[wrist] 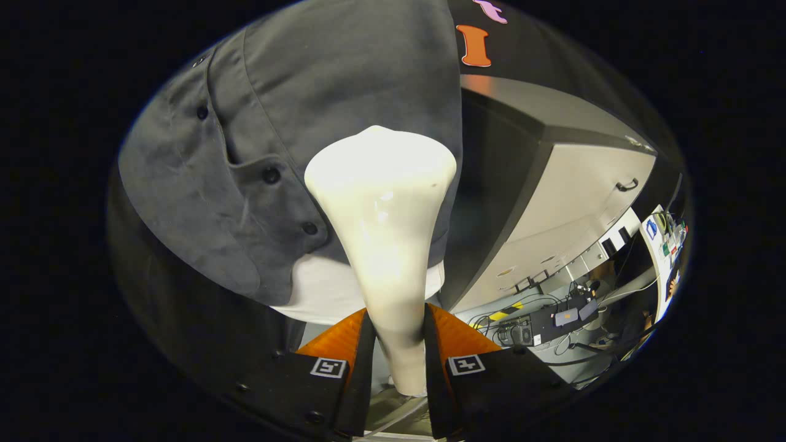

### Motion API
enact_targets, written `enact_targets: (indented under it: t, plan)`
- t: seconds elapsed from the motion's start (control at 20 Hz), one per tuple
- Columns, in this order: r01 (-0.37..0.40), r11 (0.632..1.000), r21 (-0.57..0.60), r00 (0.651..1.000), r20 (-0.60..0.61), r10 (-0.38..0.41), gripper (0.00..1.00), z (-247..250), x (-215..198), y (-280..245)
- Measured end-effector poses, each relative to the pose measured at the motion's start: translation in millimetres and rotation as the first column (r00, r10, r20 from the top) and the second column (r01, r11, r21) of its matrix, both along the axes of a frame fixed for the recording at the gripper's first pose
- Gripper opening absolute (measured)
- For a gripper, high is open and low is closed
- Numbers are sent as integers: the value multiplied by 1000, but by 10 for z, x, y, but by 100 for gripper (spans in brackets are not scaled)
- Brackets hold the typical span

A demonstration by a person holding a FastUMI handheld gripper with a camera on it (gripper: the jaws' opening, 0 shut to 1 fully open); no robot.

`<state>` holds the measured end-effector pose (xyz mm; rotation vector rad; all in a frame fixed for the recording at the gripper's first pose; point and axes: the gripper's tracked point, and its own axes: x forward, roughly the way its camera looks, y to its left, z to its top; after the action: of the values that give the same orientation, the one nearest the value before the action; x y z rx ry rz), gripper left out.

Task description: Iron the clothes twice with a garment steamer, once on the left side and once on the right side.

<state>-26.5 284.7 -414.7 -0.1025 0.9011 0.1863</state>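
The grey shirt (319, 123) hangs just beyond the fingers, its right hem edge beside a dark cabinet (571, 184), with open floor and cables (540, 325) lower right. The gripper (396, 344) points up along the shirt front. Its fingers pinch the white garment steamer (381, 233) by the handle, the flared head touching the cloth near the buttons (271, 175).

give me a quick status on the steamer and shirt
Gripper shut on white plastic garment steamer. Steamer head up against hanging dark grey buttoned shirt, right of its button line. Nothing between head and fabric.
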Motion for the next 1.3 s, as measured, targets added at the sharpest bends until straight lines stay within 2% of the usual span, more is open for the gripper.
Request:
enact_targets:
  t: [0.45,0.85,1.3]
  plan:
    - [-24,999,46,981,195,14,46,1140,138,312]
    - [-121,990,71,930,356,88,46,2054,4,865]
    - [-207,975,73,894,418,159,46,2325,60,1515]
